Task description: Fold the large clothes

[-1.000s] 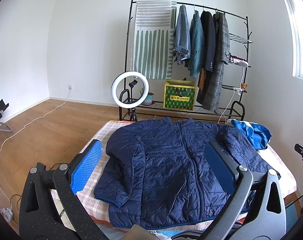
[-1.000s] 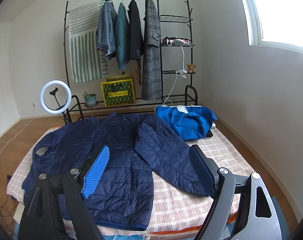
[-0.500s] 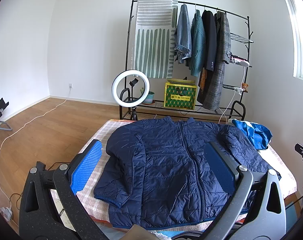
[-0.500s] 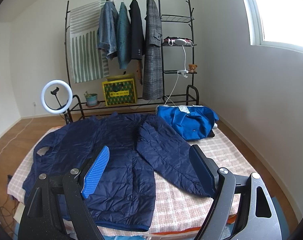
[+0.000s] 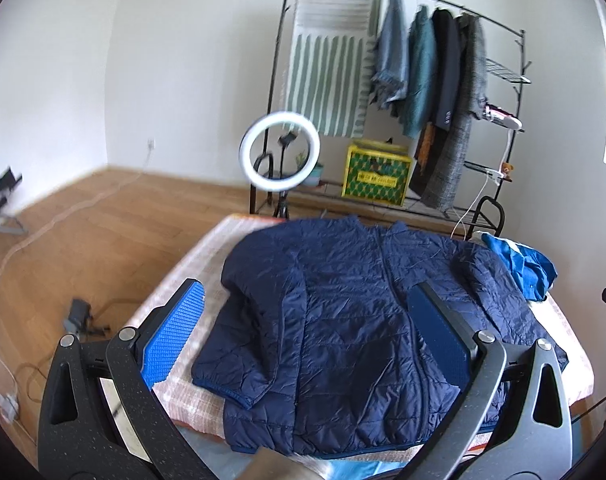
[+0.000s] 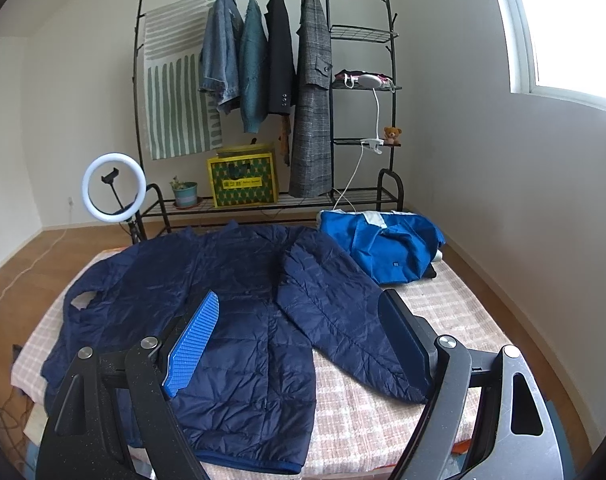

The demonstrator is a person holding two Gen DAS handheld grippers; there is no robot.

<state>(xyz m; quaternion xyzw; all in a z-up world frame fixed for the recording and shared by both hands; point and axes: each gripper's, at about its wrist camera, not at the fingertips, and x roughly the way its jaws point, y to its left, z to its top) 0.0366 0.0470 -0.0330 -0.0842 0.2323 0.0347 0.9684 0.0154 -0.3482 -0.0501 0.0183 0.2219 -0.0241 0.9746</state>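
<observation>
Jacket: navy quilted jacket point(image 5: 343, 320) spread flat on checked bed cover point(image 6: 443, 312), frame centre.
Left gripper point(image 5: 303, 336): fingers spread, holding nothing, above jacket.
Right gripper point(image 6: 299, 340): fingers spread, holding nothing.
Blue garment point(image 6: 383, 244): bunched, upper right of the bed.

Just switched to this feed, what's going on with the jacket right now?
The navy puffer jacket lies spread front-up on the checked bed cover, sleeves out to the sides, not yet folded. The left gripper and right gripper both hover open above it, holding nothing. A blue garment sits crumpled at the far corner.
</observation>
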